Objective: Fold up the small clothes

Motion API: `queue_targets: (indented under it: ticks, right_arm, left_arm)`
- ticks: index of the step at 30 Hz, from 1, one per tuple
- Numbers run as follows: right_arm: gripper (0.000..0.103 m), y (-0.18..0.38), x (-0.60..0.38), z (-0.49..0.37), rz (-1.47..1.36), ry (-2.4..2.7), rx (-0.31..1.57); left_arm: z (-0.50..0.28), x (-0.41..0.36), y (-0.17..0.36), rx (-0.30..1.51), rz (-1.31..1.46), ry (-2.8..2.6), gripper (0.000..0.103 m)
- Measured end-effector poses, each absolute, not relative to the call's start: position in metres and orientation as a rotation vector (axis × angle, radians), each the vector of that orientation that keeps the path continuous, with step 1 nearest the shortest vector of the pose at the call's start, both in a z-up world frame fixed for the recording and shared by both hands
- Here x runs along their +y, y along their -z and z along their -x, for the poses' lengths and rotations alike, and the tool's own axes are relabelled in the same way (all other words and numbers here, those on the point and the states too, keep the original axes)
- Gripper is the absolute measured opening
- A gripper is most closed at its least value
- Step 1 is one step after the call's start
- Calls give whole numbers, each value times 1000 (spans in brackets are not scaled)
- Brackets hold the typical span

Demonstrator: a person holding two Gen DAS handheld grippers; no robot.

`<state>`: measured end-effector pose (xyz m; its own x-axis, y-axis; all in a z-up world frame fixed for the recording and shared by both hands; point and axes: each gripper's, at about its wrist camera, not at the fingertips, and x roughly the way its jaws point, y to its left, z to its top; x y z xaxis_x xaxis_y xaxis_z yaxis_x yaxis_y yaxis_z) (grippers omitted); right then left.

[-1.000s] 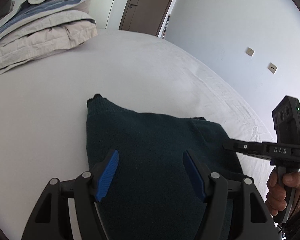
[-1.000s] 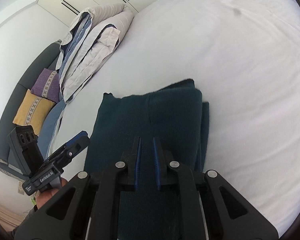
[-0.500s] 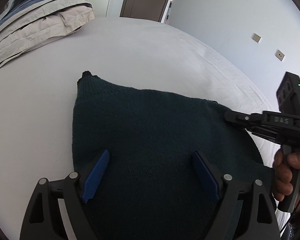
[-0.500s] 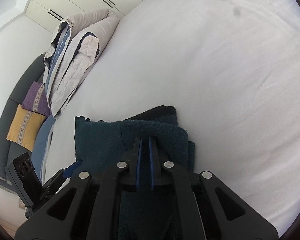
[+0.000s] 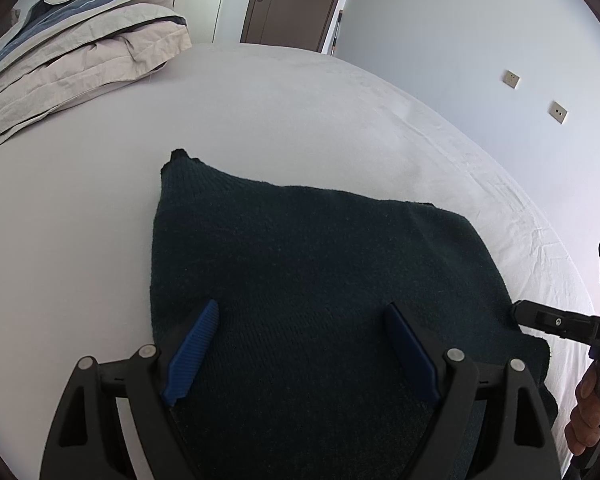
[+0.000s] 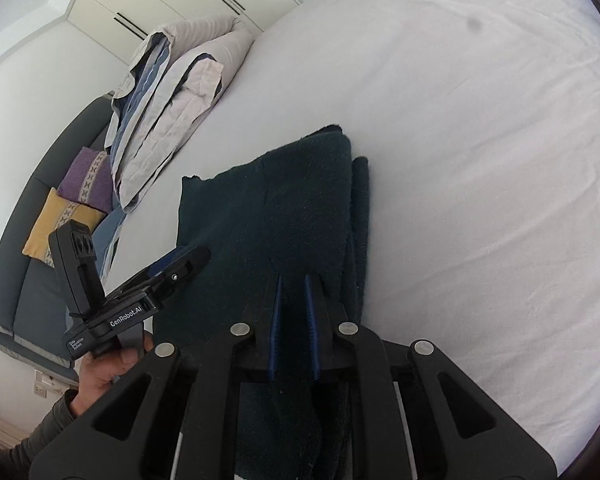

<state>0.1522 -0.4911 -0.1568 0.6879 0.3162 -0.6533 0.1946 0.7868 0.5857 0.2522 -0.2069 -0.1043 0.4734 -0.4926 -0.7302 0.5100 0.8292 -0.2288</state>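
Note:
A dark green knitted garment [image 5: 312,264] lies folded on the white bed; it also shows in the right wrist view [image 6: 284,216], with stacked layers along its right edge. My left gripper [image 5: 300,320] is open and empty, its blue pads spread wide just above the garment's near part. My right gripper [image 6: 293,284] is nearly closed, the pads a narrow gap apart, with the near edge of the garment between them. It appears at the right edge of the left wrist view [image 5: 556,322], at the garment's right edge.
A folded beige and blue duvet [image 5: 72,52] lies at the head of the bed [image 5: 260,100]. A dark sofa with purple and yellow cushions [image 6: 72,200] stands beside the bed. A door [image 5: 292,0] is at the far wall.
The right gripper drew back toward the near edge of the garment, still pinching it. The left gripper stayed open and shifted slightly over the garment.

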Motion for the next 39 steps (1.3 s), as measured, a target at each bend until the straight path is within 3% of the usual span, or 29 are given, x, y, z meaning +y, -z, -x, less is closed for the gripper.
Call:
queue_targets:
  ticks: [2, 4, 6, 11, 17, 21, 25, 31, 39]
  right_arm:
    - [25, 141, -493, -144, -636, -38, 786]
    - [70, 132, -496, -138, -599, 20, 779]
    - [78, 128, -499, -132, -584, 52, 770]
    - [78, 150, -513, -141, -698, -4, 904]
    - [76, 180, -507, -166, -823, -88, 977]
    - [62, 184, -484, -183, -749, -98, 1025]
    - [38, 187, -469, -196, -664, -65, 1062]
    - [24, 158, -424, -188, -379, 37, 1021]
    - [22, 97, -353, -143, -270, -27, 913]
  left_arm:
    - [-243, -197, 96, 872, -2, 605, 86]
    - [-234, -181, 86, 858, 11, 568, 88]
    - [-226, -157, 79, 843, 51, 499, 89]
    - [-234, -104, 87, 906, 224, 425, 93]
    - [-246, -109, 117, 1090, 390, 543, 93]
    - [-245, -137, 115, 1135, 338, 610, 92]
    - [-242, -172, 120, 1179, 193, 618, 75]
    - [-232, -169, 103, 1164, 147, 618, 42]
    - [-180, -131, 55, 1091, 68, 586, 38]
